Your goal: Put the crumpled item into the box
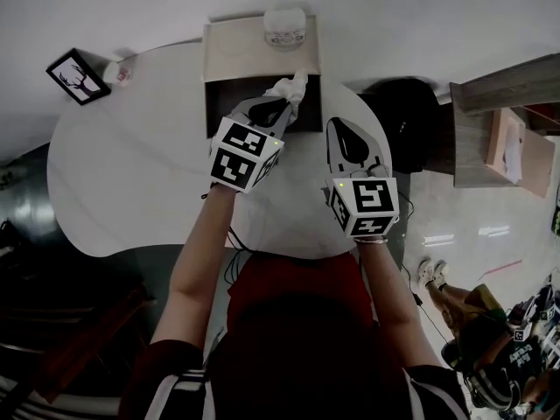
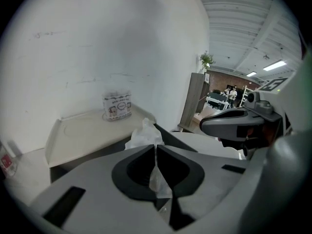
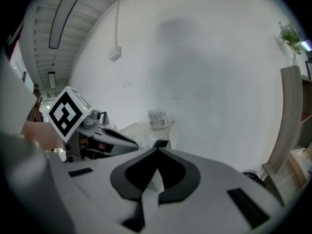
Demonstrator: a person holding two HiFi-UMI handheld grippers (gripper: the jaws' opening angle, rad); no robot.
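A crumpled white item (image 1: 290, 87) hangs over the open cardboard box (image 1: 219, 103) at the far side of the round white table (image 1: 131, 173). My left gripper (image 1: 282, 103) is shut on it. In the left gripper view the crumpled item (image 2: 145, 133) sticks out past the left gripper's (image 2: 156, 147) closed jaws, just before the box's raised flap (image 2: 83, 130). My right gripper (image 1: 347, 128) is shut and holds nothing; it hovers over the table to the right of the box. In the right gripper view the right gripper (image 3: 157, 152) has its jaws meeting at the tips.
A small printed tub (image 1: 284, 26) stands on the box's flap. At the table's far left are a framed picture (image 1: 77, 75) and a small cup (image 1: 121, 73). A dark chair (image 1: 407, 121) and a wooden shelf (image 1: 499, 138) stand to the right.
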